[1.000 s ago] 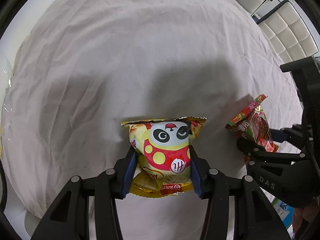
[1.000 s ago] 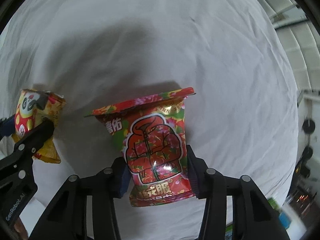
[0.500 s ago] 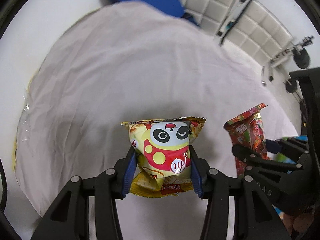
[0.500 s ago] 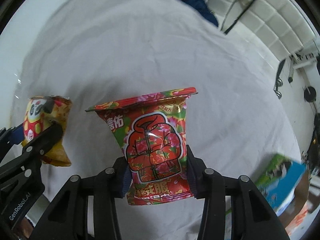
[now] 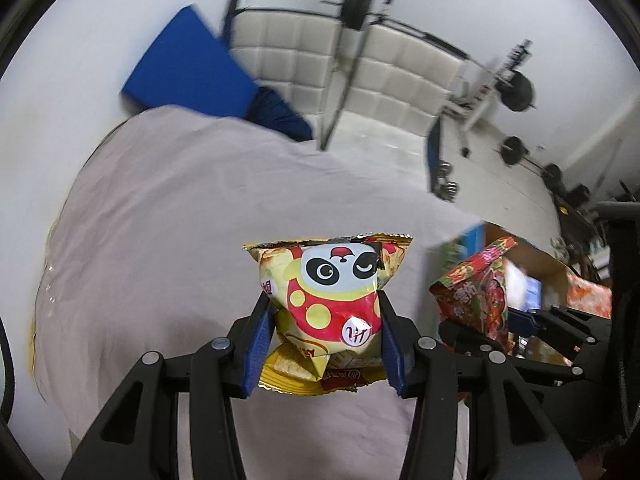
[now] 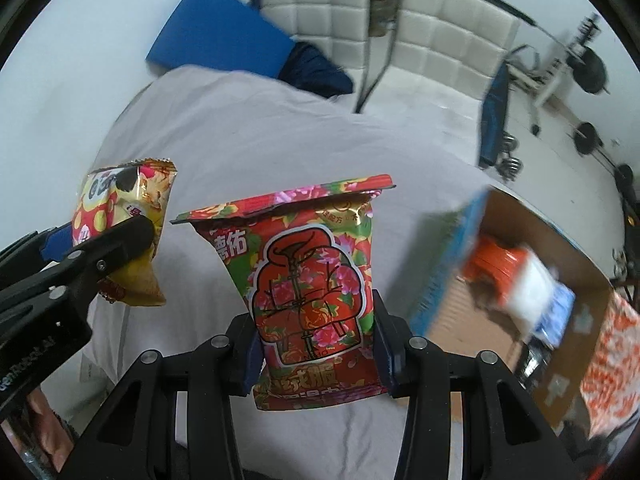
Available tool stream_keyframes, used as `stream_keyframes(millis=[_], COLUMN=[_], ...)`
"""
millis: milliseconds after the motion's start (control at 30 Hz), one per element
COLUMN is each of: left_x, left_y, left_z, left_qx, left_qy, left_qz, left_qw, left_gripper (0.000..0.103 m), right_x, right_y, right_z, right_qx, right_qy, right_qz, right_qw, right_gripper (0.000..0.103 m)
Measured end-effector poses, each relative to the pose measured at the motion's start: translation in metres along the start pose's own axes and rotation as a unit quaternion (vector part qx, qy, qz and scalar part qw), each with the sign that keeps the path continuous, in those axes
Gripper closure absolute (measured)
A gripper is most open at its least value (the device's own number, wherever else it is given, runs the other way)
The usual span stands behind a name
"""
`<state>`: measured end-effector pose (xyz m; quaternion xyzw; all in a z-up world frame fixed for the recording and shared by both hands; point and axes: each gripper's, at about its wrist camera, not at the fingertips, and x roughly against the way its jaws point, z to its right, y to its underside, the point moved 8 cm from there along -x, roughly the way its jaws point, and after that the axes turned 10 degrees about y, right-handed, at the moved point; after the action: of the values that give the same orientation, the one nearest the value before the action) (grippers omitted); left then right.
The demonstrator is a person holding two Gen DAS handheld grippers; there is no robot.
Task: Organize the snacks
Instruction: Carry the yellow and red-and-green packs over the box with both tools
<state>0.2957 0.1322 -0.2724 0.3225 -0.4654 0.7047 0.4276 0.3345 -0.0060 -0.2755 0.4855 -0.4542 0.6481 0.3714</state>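
Observation:
My left gripper (image 5: 324, 340) is shut on a yellow snack bag with a panda face (image 5: 328, 300), held upright above the cloth-covered table (image 5: 180, 220). The same panda bag (image 6: 128, 232) shows at the left of the right wrist view. My right gripper (image 6: 316, 344) is shut on a red snack bag printed with a flowered jacket (image 6: 308, 280), also lifted off the table. That red bag (image 5: 476, 292) appears to the right in the left wrist view. An open cardboard box (image 6: 500, 280) holding several packets sits to the right.
A blue flat pad (image 5: 188, 68) leans against the wall behind the table. White padded panels (image 5: 360, 72) and black stands and weights (image 5: 516, 92) fill the room beyond. The box has a blue flap (image 6: 452, 256) on its near side.
Both grippers have risen and tilted up from the table with their bags still held. The room and the cardboard box have come into view at the right.

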Motion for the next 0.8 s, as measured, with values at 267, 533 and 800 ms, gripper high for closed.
stream_keyframes(millis=[267,533,800], left_x=[0.002,-0.032,-0.1], left_y=[0.012,0.022,0.034], left_z=[0.095,0.177,0.23], left_qx=[-0.065,-0.093,-0.084], left_qy=[0.033,0.078,0.099], left_qz=[-0.002,-0.04,-0.108], left_qw=[0.9974,0.9918,0.9857], left_gripper=[0.058,0.058,0.058], right_x=[0.04,0.043,-0.008], right_y=[0.063,0.103,0.13], right_z=[0.085,0.171,0.234], right_qx=[-0.073,-0.122,-0.164], right_qy=[0.007,0.022,0.029], right_qz=[0.016,0.007,-0.04], right_qw=[0.997,0.992,0.985], right_gripper=[0.056,0.056,0.056])
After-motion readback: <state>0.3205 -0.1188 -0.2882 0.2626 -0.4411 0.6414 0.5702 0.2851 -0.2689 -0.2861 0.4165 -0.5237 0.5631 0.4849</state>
